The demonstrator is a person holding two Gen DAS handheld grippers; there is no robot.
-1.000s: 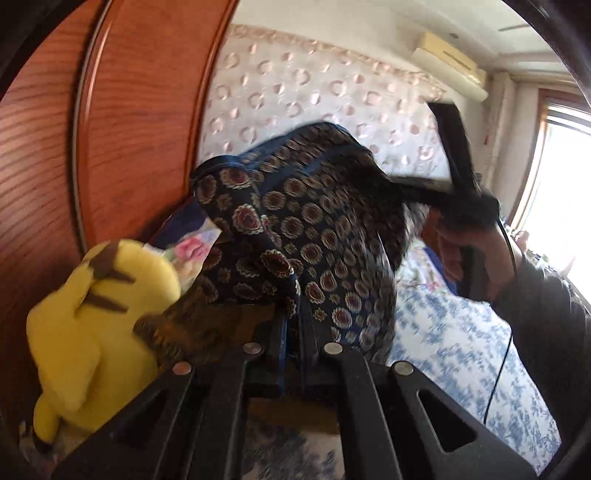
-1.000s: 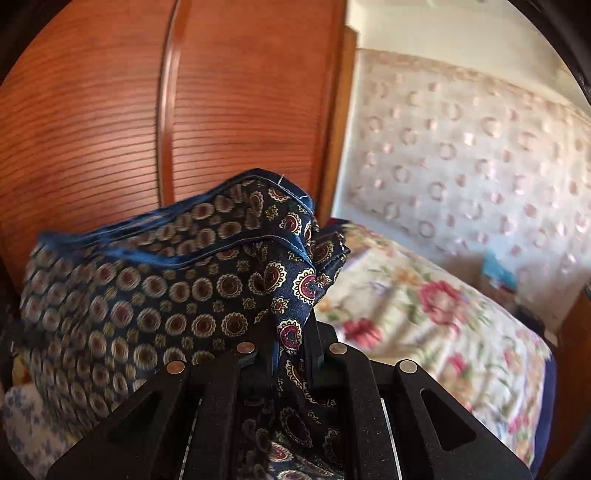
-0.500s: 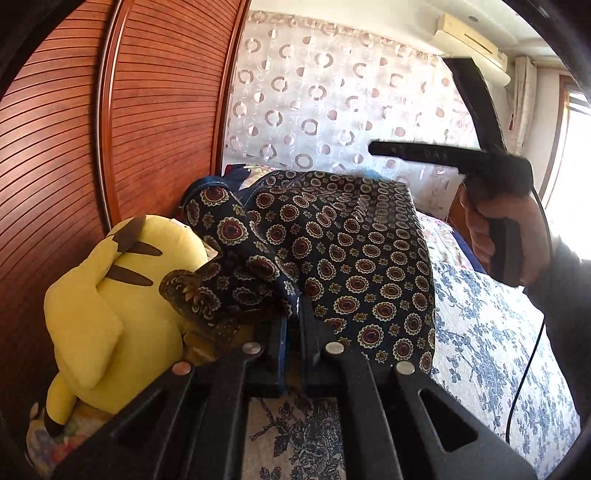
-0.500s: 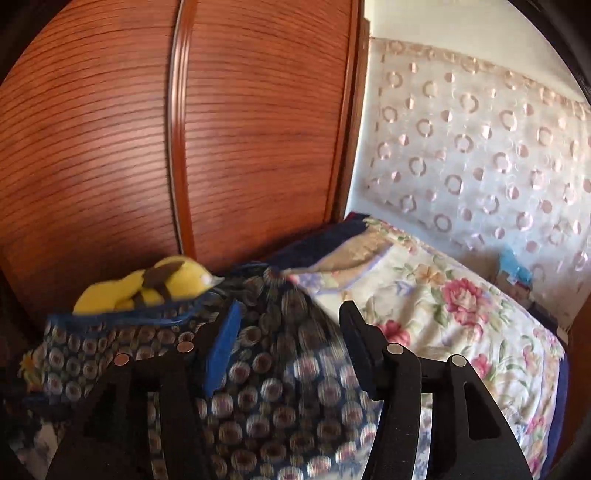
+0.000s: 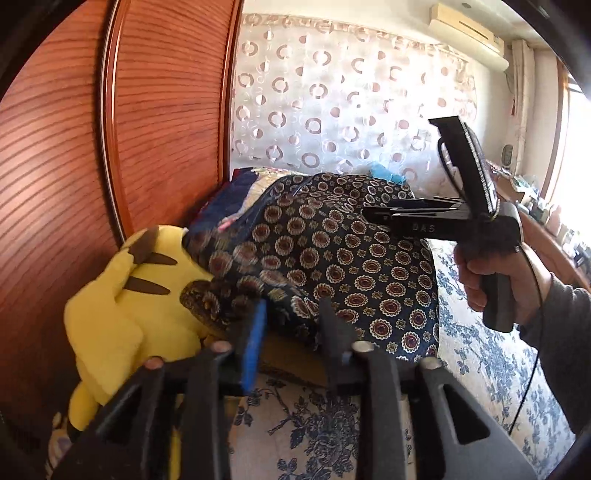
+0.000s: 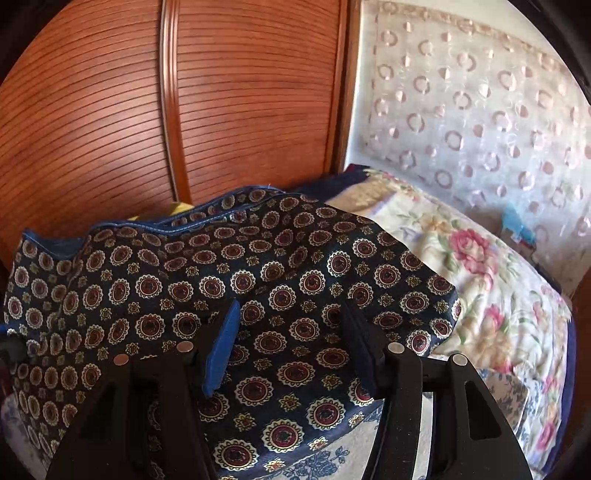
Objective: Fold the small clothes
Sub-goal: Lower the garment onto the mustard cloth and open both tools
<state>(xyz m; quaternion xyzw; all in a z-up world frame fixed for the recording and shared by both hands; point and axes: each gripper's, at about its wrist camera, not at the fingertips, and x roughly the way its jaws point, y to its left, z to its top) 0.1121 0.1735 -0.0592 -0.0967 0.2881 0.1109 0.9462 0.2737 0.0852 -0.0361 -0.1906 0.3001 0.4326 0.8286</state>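
**Patterned garment laid on a bed, both claws let go**

A ribbed reddish wooden wardrobe (image 5: 74, 166) fills the left side, close behind everything. Beside it hangs a white curtain (image 5: 332, 103) with ring motifs, and an air conditioner (image 5: 467, 22) sits high on the wall. The bed (image 5: 480, 369) wears a blue-and-white floral sheet; open sheet stretches to the right. A pillow (image 6: 480, 288) with pink roses lies at the head.

The navy garment (image 6: 258, 266) with round medallions lies spread on the bed, its far edge against the pillow, its left edge draped onto a yellow plush toy (image 5: 122, 295) wedged against the wardrobe.

The left claw (image 5: 291, 328) has just been opening; its blurred jaws stand narrowly apart at the garment's near edge. The right claw (image 6: 291, 343) stands wider, empty, over the cloth. A hand (image 5: 498, 273) holds its handle, marked "DAS".
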